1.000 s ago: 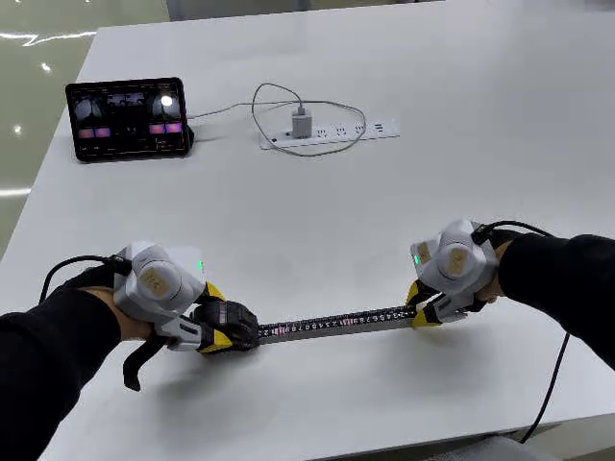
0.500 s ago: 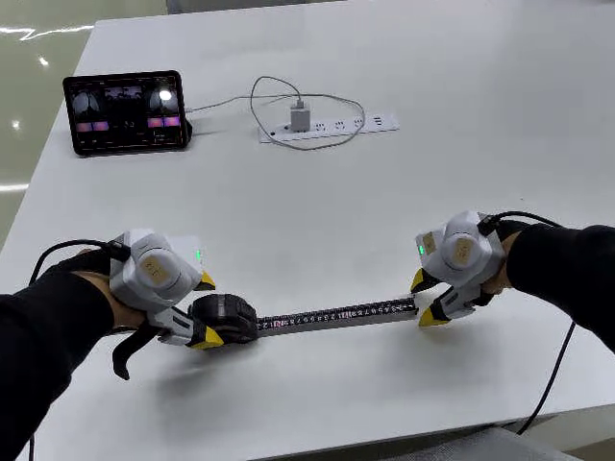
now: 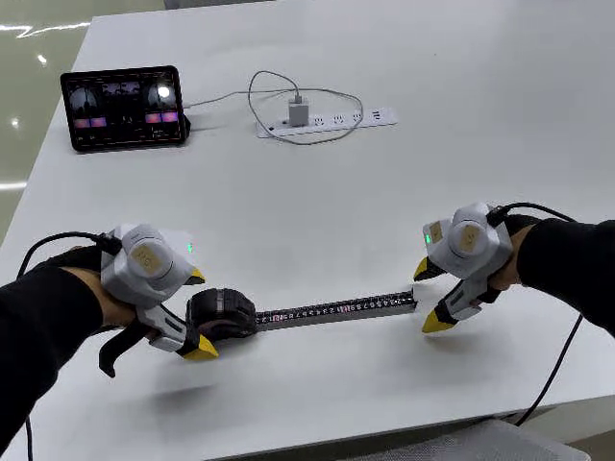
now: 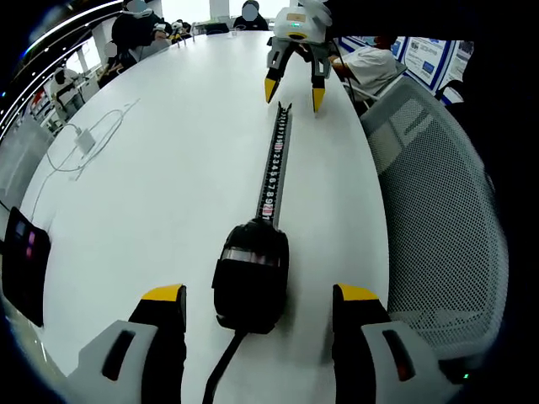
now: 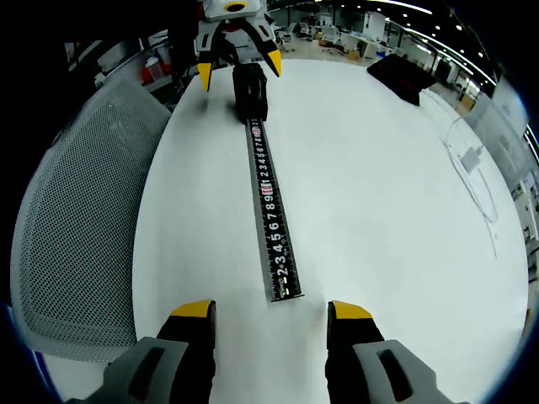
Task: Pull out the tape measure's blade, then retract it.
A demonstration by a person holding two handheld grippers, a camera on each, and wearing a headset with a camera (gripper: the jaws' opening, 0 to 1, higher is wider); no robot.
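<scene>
White worktop (image 3: 317, 221) runs out ahead of us, with a lit tablet (image 3: 123, 107) and a power strip (image 3: 332, 122) well back on the far side. The tape measure lies near the front edge: its black case (image 3: 223, 313) is to our left, and the blade (image 3: 336, 309) is drawn out flat along the worktop toward our right.

The left gripper (image 3: 198, 314) brackets the case. In the left gripper view the 2 jaws stand wide apart, 1 on each side of the case (image 4: 251, 273), with bare worktop showing in both gaps, so they hold nothing. The right gripper (image 3: 428, 297) sits at the blade's far end. In the right gripper view its jaws are also spread, and the blade tip (image 5: 285, 293) rests just ahead of them, between their lines and ungripped.

We judge the pull-out done and the retraction yet to come. The case looks compact and fairly dense, and its rubbery shell should grip well if pinched across the 2 broad sides. The blade is thin sprung steel, stiff along its length but easy to kink sideways, with slick faces. The end hook is the safest hold for easing it back without letting it whip in.
</scene>
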